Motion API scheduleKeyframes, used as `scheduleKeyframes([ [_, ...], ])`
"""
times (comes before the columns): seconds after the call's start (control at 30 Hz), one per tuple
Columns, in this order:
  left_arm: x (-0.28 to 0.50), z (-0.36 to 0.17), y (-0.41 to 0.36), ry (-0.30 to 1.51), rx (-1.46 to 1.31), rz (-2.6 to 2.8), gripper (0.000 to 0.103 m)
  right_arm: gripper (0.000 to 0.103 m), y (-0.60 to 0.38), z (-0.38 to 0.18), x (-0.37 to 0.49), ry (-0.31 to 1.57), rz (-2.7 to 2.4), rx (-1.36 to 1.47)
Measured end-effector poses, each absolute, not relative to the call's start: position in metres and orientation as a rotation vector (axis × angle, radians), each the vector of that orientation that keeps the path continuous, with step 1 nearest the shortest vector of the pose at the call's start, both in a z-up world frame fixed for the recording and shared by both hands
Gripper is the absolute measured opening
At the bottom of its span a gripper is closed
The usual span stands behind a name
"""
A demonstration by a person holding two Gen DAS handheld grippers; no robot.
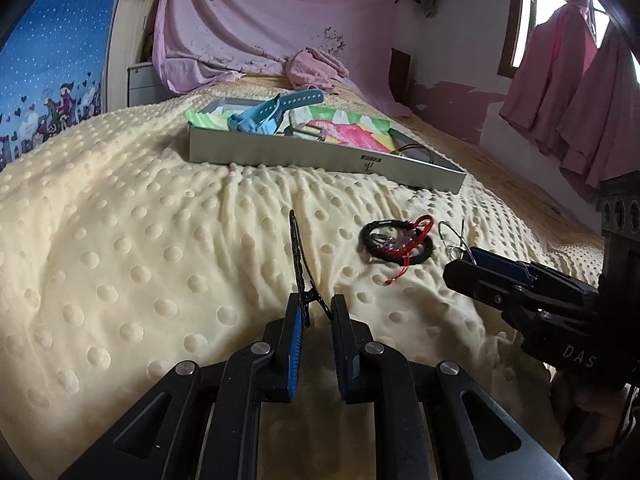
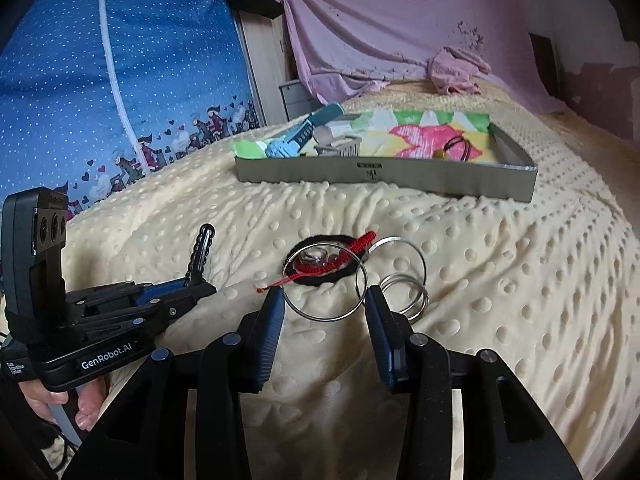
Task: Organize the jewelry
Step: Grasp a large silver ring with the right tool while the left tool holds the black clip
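Your cream dotted bed (image 2: 500, 280) fills both frames, with the grey tray (image 2: 400, 174) across the upper middle, already holding watches and a bracelet on its bright liner, likely the sorting spot. Lower centre of the right view, your right hand-held gripper (image 2: 324, 304) is released, jaws spread around thin silver bangles (image 2: 325, 282) beside a black hair tie (image 2: 340, 276). Your left hand-held gripper (image 1: 314, 312) looks clenched on a black hair clip (image 1: 297, 256).

Right gripper (image 2: 325, 300) fingers (image 2: 272, 320) bracket a silver ring (image 2: 324, 282).
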State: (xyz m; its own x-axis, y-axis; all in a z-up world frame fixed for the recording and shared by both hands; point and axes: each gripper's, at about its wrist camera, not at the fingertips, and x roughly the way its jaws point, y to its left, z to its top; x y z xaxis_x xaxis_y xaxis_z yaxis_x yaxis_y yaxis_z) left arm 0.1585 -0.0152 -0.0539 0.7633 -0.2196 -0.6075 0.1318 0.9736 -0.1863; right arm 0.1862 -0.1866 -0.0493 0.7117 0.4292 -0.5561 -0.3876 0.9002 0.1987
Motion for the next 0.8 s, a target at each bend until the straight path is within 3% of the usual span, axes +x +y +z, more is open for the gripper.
scheduleKeyframes([
  [0.8, 0.198, -0.002, -0.023, 0.597, -0.08, -0.269, 0.013, 0.037, -0.213, 0.027, 0.222, 0.591, 0.516, 0.15],
])
